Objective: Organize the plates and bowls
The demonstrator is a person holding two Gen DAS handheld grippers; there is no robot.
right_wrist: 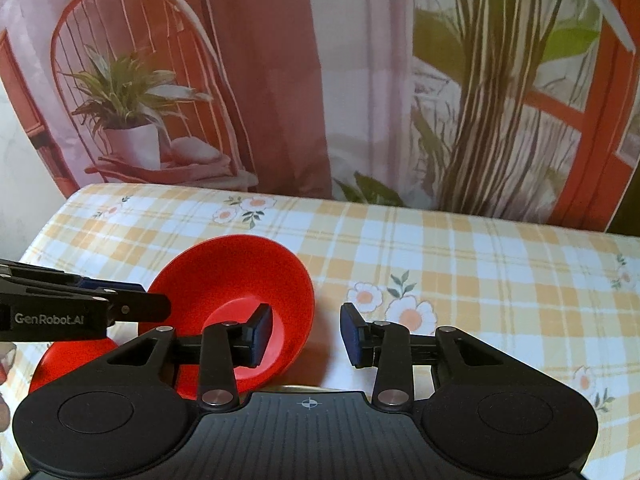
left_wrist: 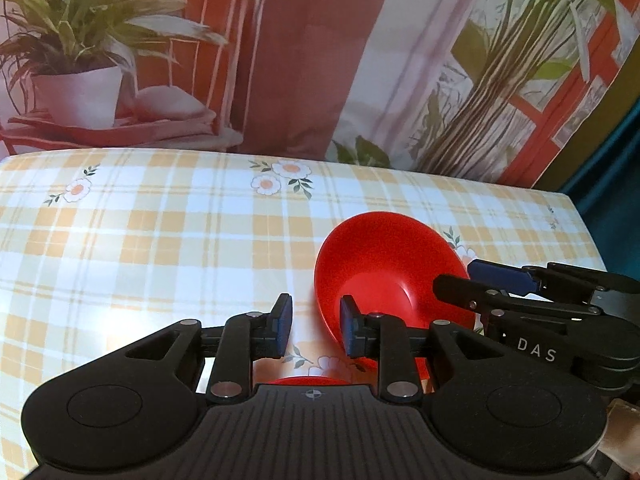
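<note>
A red bowl (left_wrist: 380,264) (right_wrist: 240,280) is tilted up on its edge on the checked tablecloth, its inside facing me. My left gripper (left_wrist: 316,328) is open, with the bowl's lower left rim between its jaws. My right gripper (right_wrist: 306,332) is open, with the bowl's right rim between its jaws. Neither pair of pads presses the rim. A second red dish (right_wrist: 76,360) lies flat under the bowl at the left; a sliver of it shows in the left wrist view (left_wrist: 308,381). The right gripper also shows in the left wrist view (left_wrist: 532,304), and the left gripper shows at the left edge of the right wrist view (right_wrist: 80,308).
The table (right_wrist: 480,272) carries a yellow and white checked cloth with flower prints. A printed backdrop (left_wrist: 280,60) with a chair, potted plant and window hangs right behind its far edge. The table's right edge (left_wrist: 580,220) drops off toward a dark teal surface.
</note>
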